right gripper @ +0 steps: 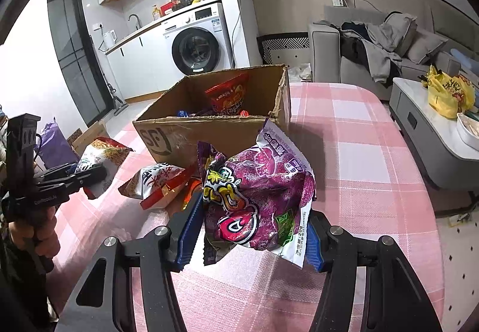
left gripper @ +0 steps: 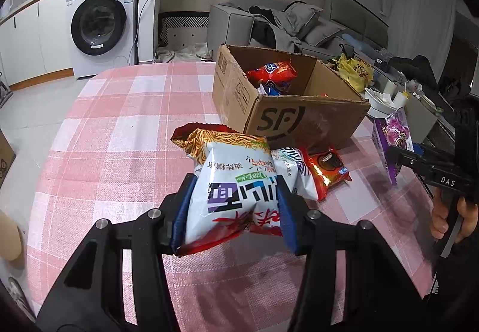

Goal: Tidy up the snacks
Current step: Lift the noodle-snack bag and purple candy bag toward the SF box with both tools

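Fingers (left gripper: 181,212) clamp white bag (left gripper: 236,182); purple bag (right gripper: 257,197) likewise.

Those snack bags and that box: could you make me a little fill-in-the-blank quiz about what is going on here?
1. The left gripper is shut on a white bag pictured with ____ sticks.
2. The right gripper grips a ____ bag.
3. The cardboard box already holds a ____ bag.
4. The tablecloth is pink and ____.

Missing words: fried; purple; red; checked
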Demonstrator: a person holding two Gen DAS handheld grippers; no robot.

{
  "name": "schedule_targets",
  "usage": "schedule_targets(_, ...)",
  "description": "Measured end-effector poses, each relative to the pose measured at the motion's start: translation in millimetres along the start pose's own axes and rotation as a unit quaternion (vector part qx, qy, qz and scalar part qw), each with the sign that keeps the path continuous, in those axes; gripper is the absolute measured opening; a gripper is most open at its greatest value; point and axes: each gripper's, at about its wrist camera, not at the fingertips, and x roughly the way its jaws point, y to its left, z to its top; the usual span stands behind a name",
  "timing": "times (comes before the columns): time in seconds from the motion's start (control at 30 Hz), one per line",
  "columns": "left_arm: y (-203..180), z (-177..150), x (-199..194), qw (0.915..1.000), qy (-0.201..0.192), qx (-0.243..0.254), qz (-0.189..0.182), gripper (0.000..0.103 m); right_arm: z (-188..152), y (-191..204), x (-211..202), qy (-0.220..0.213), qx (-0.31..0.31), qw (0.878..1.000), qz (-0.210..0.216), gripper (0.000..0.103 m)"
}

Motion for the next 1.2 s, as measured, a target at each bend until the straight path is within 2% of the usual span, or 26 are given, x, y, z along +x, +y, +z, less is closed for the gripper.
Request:
schedule_targets(0.73,-20.3,1.8,-10.6,0.9997,-0.017,0.017,-0.007,0.048,5.9,5.4,-14.7,-0.017,-0.004,1.000,0.010,0.059)
schedule_targets(1.2,-33.0,12.3,-31.1,0.9984,-0.046,0.027,-0.017,0.048,11.0,21.0,-29.3,-0.035,-0.017,0.999,0.022,0.059)
